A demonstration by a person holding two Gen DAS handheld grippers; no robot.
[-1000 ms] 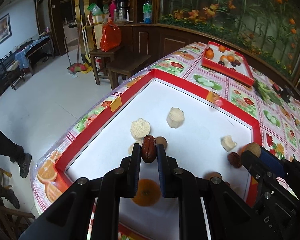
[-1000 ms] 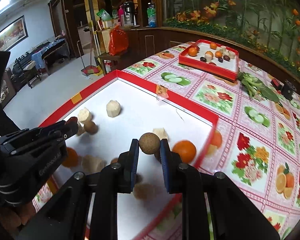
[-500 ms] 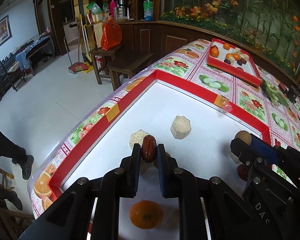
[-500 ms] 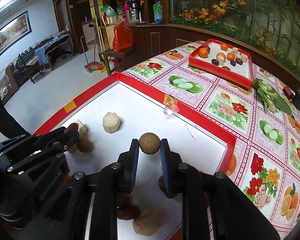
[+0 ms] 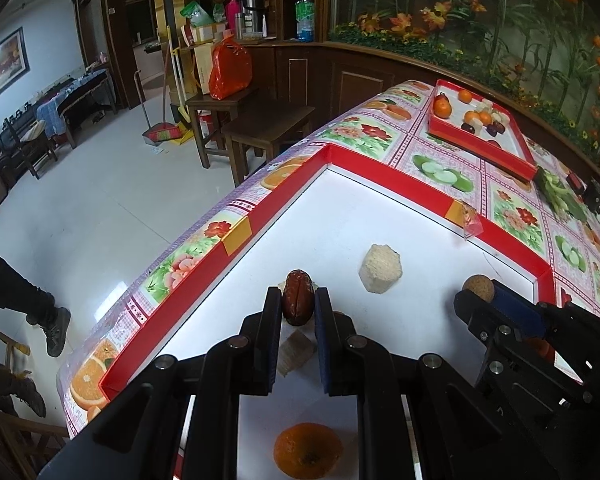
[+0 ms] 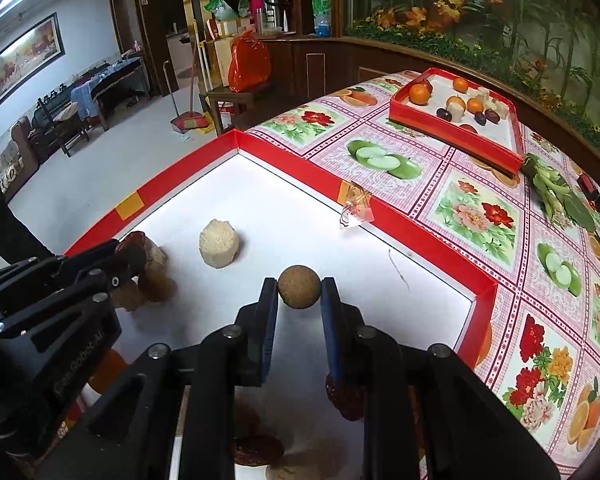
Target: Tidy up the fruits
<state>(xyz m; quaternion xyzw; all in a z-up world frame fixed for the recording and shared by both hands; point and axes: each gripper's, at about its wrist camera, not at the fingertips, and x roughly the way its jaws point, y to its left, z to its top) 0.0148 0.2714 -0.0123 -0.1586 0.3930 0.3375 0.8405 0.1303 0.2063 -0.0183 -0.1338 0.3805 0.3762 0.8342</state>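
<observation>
An orange plastic bag sits on a wooden stool beside a broom.

Date between left gripper jaws, above near tray. Ball between right gripper jaws. Pale chunk ahead-right of left jaws, on tray floor. Orange behind, below left jaws. Far tray well ahead-right, on table, fruit in it.

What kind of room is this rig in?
Most likely a home living or dining area: a fruit-print tablecloth on the table, a broom on the tiled floor, a framed painting above a sofa, a thermos on the wooden counter.
</observation>
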